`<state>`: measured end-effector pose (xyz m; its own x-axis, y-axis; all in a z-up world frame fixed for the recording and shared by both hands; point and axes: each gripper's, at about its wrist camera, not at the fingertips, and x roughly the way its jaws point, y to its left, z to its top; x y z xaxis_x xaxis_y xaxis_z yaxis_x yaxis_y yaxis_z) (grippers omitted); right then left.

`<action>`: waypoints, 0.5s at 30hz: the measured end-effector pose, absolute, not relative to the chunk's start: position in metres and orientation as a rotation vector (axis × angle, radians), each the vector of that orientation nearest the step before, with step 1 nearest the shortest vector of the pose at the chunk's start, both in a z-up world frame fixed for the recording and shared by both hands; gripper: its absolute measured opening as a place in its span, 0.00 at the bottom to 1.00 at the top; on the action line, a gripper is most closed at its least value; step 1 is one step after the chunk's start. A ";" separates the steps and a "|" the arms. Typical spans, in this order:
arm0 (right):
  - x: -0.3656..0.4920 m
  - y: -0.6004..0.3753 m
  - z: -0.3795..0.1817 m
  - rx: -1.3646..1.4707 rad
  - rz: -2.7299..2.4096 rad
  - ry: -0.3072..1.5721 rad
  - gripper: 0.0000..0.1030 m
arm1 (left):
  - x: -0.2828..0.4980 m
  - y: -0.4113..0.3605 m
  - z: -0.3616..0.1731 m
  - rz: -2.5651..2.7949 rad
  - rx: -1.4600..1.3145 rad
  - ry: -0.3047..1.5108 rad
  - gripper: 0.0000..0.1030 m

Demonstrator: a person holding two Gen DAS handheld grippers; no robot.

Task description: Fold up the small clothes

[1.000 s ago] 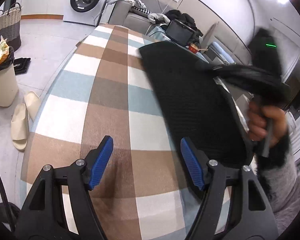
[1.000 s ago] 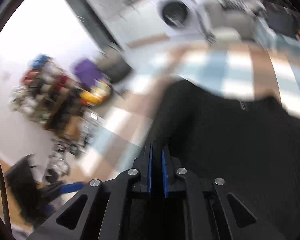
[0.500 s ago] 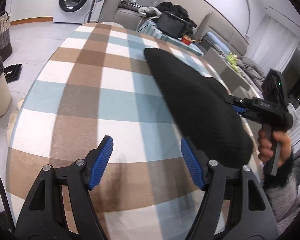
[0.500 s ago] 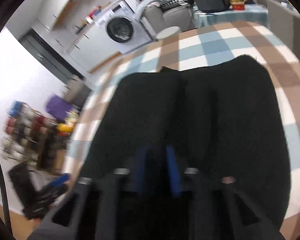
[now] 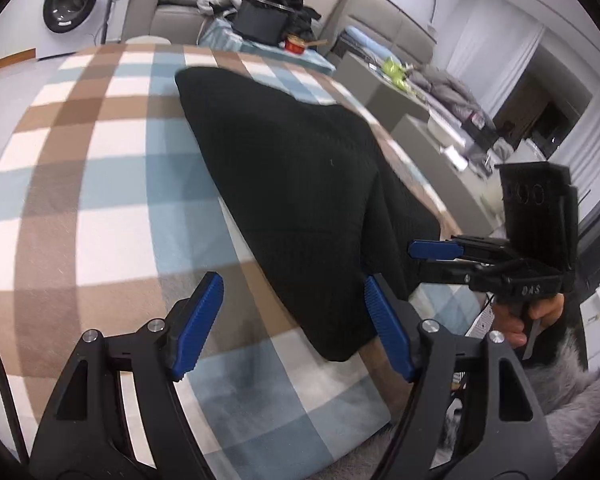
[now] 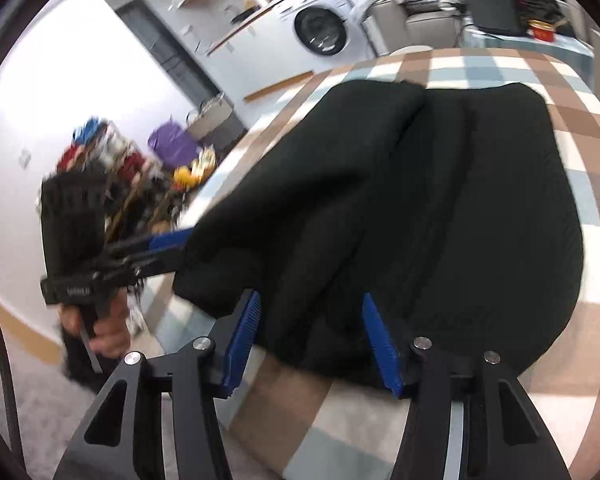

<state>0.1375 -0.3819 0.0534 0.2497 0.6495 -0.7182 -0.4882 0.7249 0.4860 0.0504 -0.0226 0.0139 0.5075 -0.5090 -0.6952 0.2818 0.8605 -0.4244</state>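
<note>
Released: right gripper (image 6: 310, 340) was pinched on black knit garment (image 5: 300, 184) a second ago, now jaws wide, hovering at near hem. Left gripper (image 5: 296, 324) wide, holding nothing. Garment lies on checked tablecloth (image 5: 100, 200), near edge rumpled; next fold needs regrasp.

The scene is viewed low and close from the near table edge by both wrist cameras. The black garment (image 5: 300, 184) on the checked cloth (image 5: 100, 200) is shared, each gripper being caught by the other's camera.
</note>
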 end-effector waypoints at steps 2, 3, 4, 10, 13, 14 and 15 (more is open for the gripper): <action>0.129 -0.373 0.047 0.108 0.791 1.068 0.53 | 0.049 -0.026 0.005 -0.459 -0.235 0.944 0.69; 0.129 -0.370 0.043 0.085 0.792 1.073 0.53 | 0.048 -0.025 0.001 -0.441 -0.223 0.954 0.69; 0.128 -0.368 0.040 0.074 0.795 1.087 0.53 | 0.047 -0.024 -0.003 -0.429 -0.214 0.962 0.69; 0.121 -0.373 0.040 0.062 0.843 1.076 0.43 | 0.042 -0.012 -0.024 -0.323 -0.144 1.017 0.69; 0.123 -0.370 0.039 0.038 0.842 1.062 0.30 | 0.042 -0.011 -0.025 -0.324 -0.135 1.019 0.69; 0.124 -0.365 0.037 0.013 0.846 1.070 0.29 | 0.041 -0.011 -0.025 -0.325 -0.135 1.020 0.69; 0.126 -0.358 0.033 -0.016 0.856 1.082 0.29 | 0.041 -0.010 -0.026 -0.327 -0.136 1.021 0.69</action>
<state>0.1258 -0.3583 0.0326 0.1902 0.6017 -0.7757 -0.6168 0.6880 0.3824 0.0409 -0.0103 -0.0255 0.4791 -0.3301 -0.8133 0.2044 0.9431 -0.2624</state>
